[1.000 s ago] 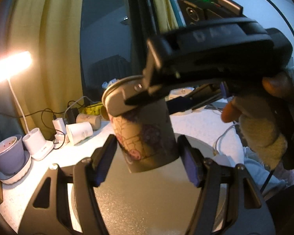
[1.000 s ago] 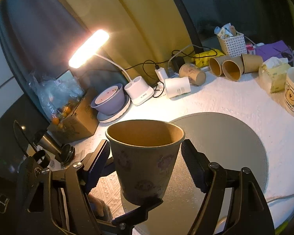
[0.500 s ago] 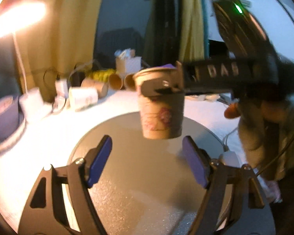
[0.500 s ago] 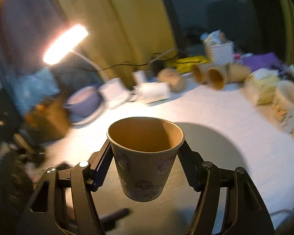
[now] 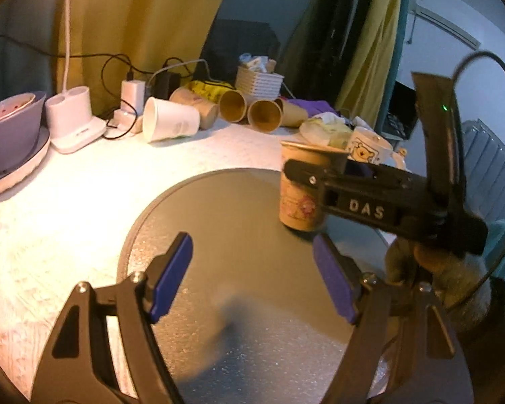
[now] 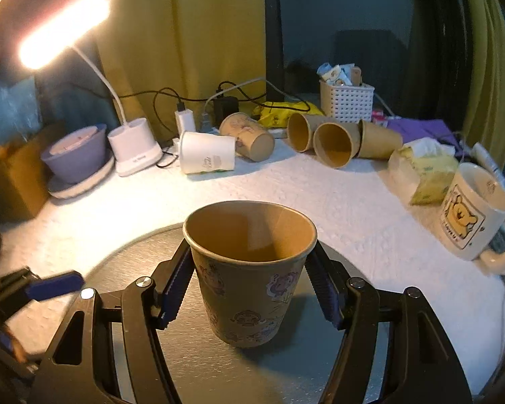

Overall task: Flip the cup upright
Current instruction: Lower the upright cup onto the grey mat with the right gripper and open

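The right gripper (image 6: 250, 289) is clamping its blue pads against an upright printed paper cup (image 6: 249, 269), mouth up, sitting on a round grey mat (image 6: 131, 259), while the left gripper (image 5: 252, 279) at nine o'clock is gaping wide, holding nothing.

Right gripper (image 6: 252, 286) is clamping both pads on the upright cup (image 6: 249, 269); left gripper (image 5: 252, 276) is hanging wide, holding nothing.

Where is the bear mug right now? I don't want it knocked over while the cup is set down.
The bear mug stands at the far right of the right wrist view, on the white tabletop beside the tissue pack, off the grey mat.
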The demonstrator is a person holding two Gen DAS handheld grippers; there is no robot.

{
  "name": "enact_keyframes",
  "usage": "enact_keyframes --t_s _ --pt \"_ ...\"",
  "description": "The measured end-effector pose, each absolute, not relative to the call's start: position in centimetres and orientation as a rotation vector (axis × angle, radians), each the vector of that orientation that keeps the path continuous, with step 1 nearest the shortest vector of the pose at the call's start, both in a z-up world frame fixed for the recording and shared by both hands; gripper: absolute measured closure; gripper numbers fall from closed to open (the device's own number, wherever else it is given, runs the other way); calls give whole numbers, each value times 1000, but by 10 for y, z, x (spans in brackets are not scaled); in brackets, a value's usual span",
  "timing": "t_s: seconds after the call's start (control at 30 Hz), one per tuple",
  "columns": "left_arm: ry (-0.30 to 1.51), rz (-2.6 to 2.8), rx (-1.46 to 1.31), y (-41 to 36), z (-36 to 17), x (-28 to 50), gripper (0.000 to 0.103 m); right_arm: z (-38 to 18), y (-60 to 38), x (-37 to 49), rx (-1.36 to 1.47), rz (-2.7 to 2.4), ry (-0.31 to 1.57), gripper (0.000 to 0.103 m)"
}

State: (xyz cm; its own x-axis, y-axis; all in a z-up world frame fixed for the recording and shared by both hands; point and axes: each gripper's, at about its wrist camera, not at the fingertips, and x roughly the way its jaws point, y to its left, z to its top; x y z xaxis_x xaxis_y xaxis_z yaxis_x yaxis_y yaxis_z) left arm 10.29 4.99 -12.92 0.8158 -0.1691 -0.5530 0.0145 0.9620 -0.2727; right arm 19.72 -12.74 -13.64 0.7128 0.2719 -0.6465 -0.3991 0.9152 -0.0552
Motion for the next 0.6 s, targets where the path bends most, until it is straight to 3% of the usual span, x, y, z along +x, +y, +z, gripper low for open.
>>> enact_keyframes --t_s 0.6 --pt "561 -32 -222 49 -118 95 26 -137 -141 159 -224 328 689 26"
